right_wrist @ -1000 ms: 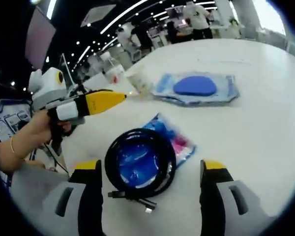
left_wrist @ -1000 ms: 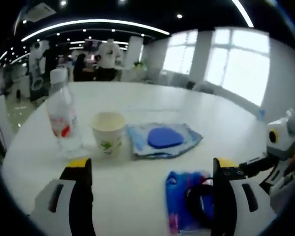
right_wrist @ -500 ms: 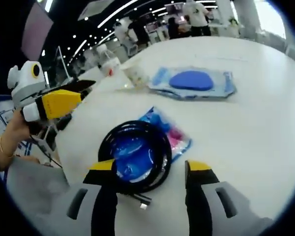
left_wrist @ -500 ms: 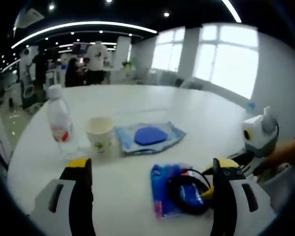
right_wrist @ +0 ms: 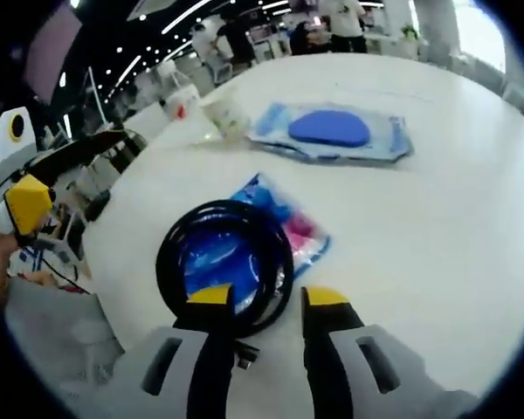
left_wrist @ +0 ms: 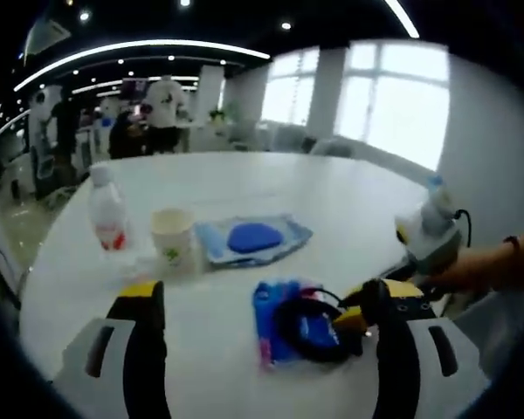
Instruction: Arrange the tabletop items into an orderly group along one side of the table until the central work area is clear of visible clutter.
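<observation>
Beyond the nearly closed right gripper (right_wrist: 269, 295) at the black cable coil (right_wrist: 224, 267): wipes pack (right_wrist: 332, 133), paper cup (right_wrist: 228, 113), bottle (left_wrist: 107, 214); left gripper (left_wrist: 266, 299) open.

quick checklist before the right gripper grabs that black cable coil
1. Right gripper lined up with the cable coil: ok, the coil's near edge sits at the jaw tips.
2. Jaws around the cable: cannot tell, narrowed but contact is unclear.
3. Coil free to lift alone: not ok, it lies on the blue packet.
4. Left gripper out of the way: ok, open, coil between its jaws but untouched.
5. Paper cup and water bottle upright, apart from the coil: ok.
</observation>
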`<state>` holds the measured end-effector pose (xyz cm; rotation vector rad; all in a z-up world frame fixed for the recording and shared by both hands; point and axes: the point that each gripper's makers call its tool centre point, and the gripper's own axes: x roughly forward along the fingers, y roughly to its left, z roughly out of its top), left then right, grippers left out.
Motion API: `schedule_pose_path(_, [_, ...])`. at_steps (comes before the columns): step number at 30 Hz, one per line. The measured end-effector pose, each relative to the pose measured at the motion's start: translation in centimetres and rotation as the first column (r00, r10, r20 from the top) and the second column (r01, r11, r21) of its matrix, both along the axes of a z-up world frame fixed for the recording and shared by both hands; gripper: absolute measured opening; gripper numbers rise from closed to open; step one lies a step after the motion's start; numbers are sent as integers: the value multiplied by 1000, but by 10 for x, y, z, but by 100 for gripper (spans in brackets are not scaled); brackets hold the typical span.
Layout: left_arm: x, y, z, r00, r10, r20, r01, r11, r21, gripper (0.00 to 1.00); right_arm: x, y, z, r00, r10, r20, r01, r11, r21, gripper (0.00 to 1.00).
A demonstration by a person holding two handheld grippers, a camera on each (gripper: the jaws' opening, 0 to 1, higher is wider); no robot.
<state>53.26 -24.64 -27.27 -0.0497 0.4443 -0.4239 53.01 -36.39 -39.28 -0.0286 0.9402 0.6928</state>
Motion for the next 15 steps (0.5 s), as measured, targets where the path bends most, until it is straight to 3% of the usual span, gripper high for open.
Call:
schedule_pose_path(4, [-4,-1,-1,1000,-12,-5,12,1000,16,98,-1,3,-2,999,-34,-40,34,999,4,23])
schedule_pose_path(15, [-10,0,-5,1000,-28,5,28,998,61,95,1,-7,-7,990,-122,-67,119,991,-54,15])
